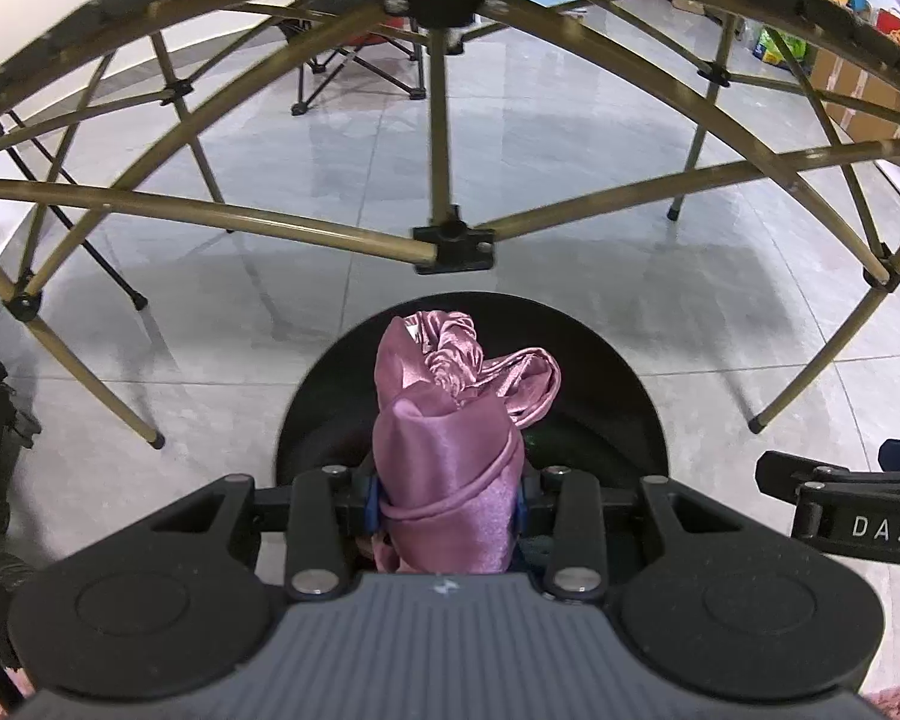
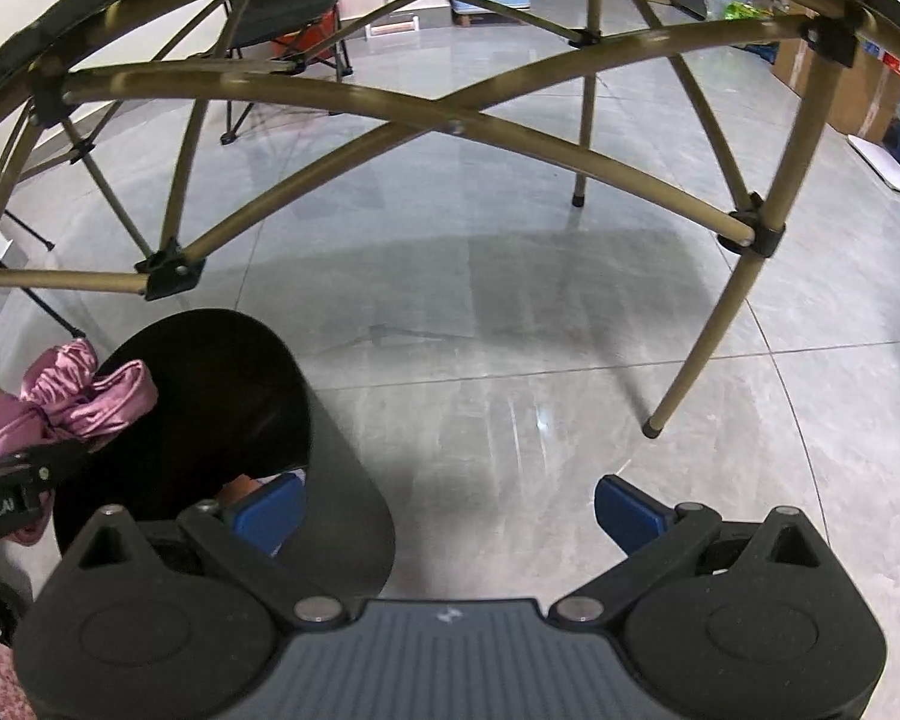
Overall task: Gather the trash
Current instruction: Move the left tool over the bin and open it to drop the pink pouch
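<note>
From the left wrist, a bunched pink satin cloth (image 1: 450,468) — soft, slippery, light, best pinched mid-bundle — is seen clamped in the left tongs (image 1: 449,507) above a black bin (image 1: 630,396); from the right wrist, the right tongs (image 2: 444,513) are shown wide open, empty — beside that bin.

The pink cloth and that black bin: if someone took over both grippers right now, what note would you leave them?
Left gripper: shut on the pink satin cloth, held over the open black bin.
Right gripper: open, holding nothing, beside the bin above the grey floor.
Done: cloth picked up and brought over the bin.
Left: open the left jaws so the cloth drops in. I cannot make out other trash here.
</note>
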A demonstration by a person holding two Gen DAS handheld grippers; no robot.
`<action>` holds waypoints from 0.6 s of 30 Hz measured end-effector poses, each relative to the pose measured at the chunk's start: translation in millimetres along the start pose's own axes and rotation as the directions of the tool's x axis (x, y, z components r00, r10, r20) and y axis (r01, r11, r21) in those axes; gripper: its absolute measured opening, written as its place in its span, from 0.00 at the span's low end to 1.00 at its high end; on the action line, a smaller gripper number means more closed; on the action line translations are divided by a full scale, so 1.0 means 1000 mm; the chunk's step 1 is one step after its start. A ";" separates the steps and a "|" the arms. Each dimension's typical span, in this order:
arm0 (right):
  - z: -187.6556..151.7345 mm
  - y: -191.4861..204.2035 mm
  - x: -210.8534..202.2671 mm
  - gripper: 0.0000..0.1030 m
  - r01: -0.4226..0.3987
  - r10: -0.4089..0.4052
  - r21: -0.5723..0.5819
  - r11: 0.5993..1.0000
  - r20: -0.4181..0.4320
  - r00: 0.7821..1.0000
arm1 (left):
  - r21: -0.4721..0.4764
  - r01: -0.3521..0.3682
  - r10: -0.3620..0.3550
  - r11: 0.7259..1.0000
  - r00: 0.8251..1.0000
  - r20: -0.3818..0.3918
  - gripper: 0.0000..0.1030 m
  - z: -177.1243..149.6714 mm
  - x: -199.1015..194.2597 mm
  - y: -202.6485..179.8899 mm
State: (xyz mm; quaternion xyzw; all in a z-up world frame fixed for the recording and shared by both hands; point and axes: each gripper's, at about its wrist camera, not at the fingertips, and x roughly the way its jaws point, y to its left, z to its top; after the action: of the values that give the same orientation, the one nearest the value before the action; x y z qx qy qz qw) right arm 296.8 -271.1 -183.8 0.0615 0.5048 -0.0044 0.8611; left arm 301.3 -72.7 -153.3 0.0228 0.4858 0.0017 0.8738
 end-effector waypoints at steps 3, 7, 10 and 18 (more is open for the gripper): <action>0.000 -0.005 0.001 1.00 0.006 -0.006 0.011 1.000 -0.001 1.000 | -0.003 0.010 -0.010 1.000 1.000 -0.018 0.36 0.002 0.006 -0.007; -0.002 -0.012 0.003 1.00 0.017 -0.017 0.023 1.000 -0.004 1.000 | -0.032 0.038 -0.039 0.999 0.998 -0.058 0.36 0.005 0.016 -0.010; -0.003 -0.017 0.006 1.00 0.025 -0.025 0.033 0.999 -0.014 1.000 | -0.044 0.056 -0.059 0.998 0.994 -0.091 0.36 0.007 0.025 -0.015; -0.009 -0.034 0.017 1.00 0.049 -0.045 0.069 0.996 -0.049 0.998 | -0.063 0.057 -0.070 0.996 0.973 -0.221 0.36 0.003 0.055 -0.020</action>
State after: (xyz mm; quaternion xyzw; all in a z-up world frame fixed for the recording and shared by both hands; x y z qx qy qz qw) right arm 295.2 -302.5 -205.9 0.0797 0.5257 -0.0409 0.8459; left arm 332.2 -91.2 -199.2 -0.0176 0.5809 -0.0102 0.8138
